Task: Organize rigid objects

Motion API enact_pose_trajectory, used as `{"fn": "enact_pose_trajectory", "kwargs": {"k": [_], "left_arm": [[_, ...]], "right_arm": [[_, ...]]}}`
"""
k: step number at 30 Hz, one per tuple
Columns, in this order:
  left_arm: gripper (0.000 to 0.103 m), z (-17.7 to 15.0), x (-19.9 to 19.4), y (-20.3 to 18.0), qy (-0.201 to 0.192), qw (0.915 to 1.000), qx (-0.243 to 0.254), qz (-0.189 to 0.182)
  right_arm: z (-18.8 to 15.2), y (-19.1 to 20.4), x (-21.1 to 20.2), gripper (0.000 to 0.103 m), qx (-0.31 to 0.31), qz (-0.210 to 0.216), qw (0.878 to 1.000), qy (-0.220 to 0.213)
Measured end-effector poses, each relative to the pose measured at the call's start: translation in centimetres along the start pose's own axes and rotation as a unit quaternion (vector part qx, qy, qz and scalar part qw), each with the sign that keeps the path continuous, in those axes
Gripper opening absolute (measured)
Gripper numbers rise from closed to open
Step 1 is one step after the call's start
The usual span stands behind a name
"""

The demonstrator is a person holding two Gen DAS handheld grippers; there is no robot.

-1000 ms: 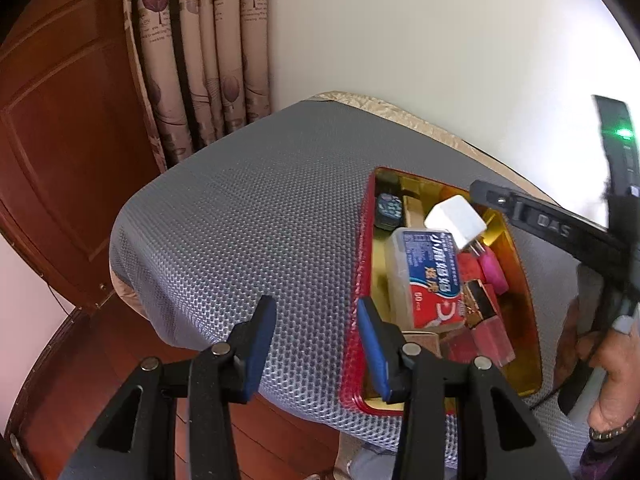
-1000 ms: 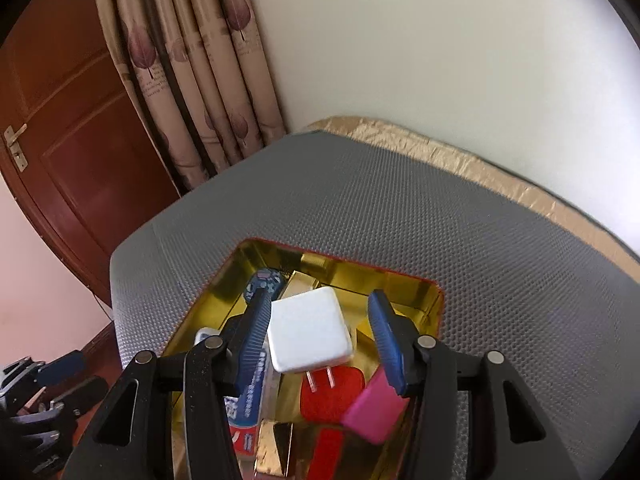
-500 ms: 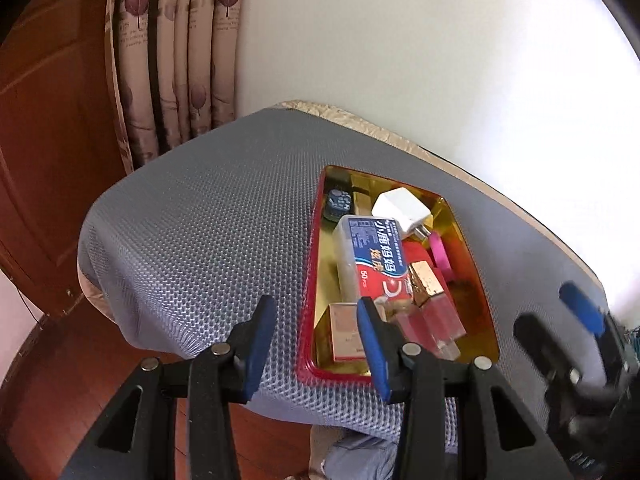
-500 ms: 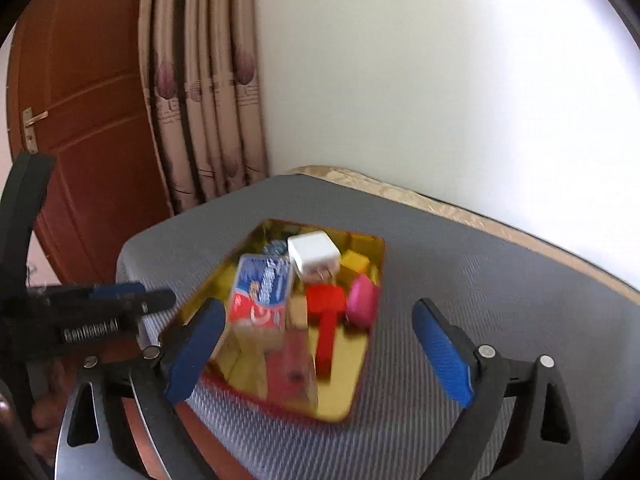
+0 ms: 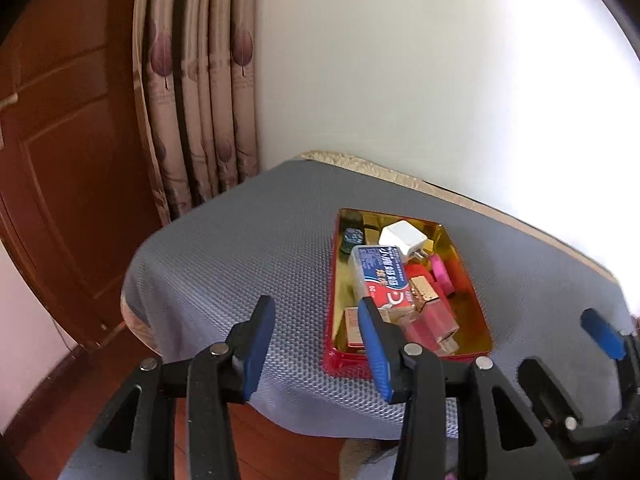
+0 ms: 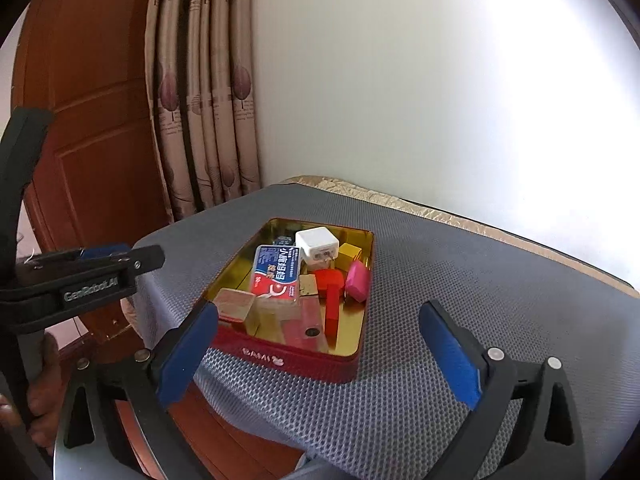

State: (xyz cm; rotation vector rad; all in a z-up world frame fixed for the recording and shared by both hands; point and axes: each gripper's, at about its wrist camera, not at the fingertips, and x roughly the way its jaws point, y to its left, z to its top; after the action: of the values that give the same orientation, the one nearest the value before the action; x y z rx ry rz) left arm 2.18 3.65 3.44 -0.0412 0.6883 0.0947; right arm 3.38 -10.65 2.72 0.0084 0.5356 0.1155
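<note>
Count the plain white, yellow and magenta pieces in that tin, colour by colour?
White: 1, the charger plug
Yellow: 1, the block
Magenta: 1, the rounded piece
Total: 3

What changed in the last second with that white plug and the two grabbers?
The right gripper let go of the white plug, opened wide and pulled back from the tin. The plug now lies among the other items. The left gripper drew back too, empty as before.
</note>
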Motion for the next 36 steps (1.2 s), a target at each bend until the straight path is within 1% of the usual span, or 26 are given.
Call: {"fn": "enact_pose_trajectory", "kwargs": {"k": [2, 5, 8, 11, 14, 17, 20, 23, 27, 36], "left_arm": [[0.044, -0.1, -0.5, -0.2, -0.013, 0.9999, 0.008, 0.007], [0.045, -0.2, -1.1, -0.3, -0.021, 0.9997, 0.010, 0.003], [0.053, -0.2, -1.6, -0.4, -0.033, 0.9993, 0.015, 0.010], [0.060, -0.2, -2.3, -0.5, -0.047, 0.9986, 0.019, 0.016], [0.061, -0.2, -2.6, -0.7, -0.057, 0.9980, 0.021, 0.016], [0.070, -0.2, -2.5, -1.0, -0.048, 0.9981, 0.031, 0.023], [0.070, -0.2, -2.7, -1.2, -0.055, 0.9975, 0.037, 0.025], [0.071, -0.1, -3.1, -1.3, -0.050, 0.9977, 0.046, 0.009], [0.073, -0.1, -3.8, -1.1, -0.057, 0.9975, 0.040, -0.014], [0.074, -0.1, -3.5, -1.7, -0.050, 0.9974, 0.050, -0.014]], "right_arm": [[0.0, 0.0, -0.6, 0.100, -0.002, -0.001, 1.000, -0.004], [0.0, -0.2, -1.5, 0.101, 0.000, -0.008, 1.000, -0.010], [-0.1, -0.6, -1.9, 0.101, 0.006, -0.016, 1.000, -0.011], [-0.2, -1.0, -2.1, 0.101, 0.015, -0.015, 1.000, -0.008], [-0.3, -1.2, -2.3, 0.101, 0.021, -0.015, 1.000, -0.007], [-0.3, -1.1, -2.5, 0.101, 0.020, -0.014, 1.000, -0.008], [-0.3, -1.0, -2.6, 0.102, 0.018, -0.013, 1.000, -0.010], [-0.3, -1.0, -2.6, 0.102, 0.016, -0.013, 1.000, -0.009], [-0.2, -1.1, -2.9, 0.102, 0.018, -0.013, 1.000, -0.012], [-0.2, -1.2, -3.3, 0.102, 0.016, -0.012, 1.000, -0.015]]}}
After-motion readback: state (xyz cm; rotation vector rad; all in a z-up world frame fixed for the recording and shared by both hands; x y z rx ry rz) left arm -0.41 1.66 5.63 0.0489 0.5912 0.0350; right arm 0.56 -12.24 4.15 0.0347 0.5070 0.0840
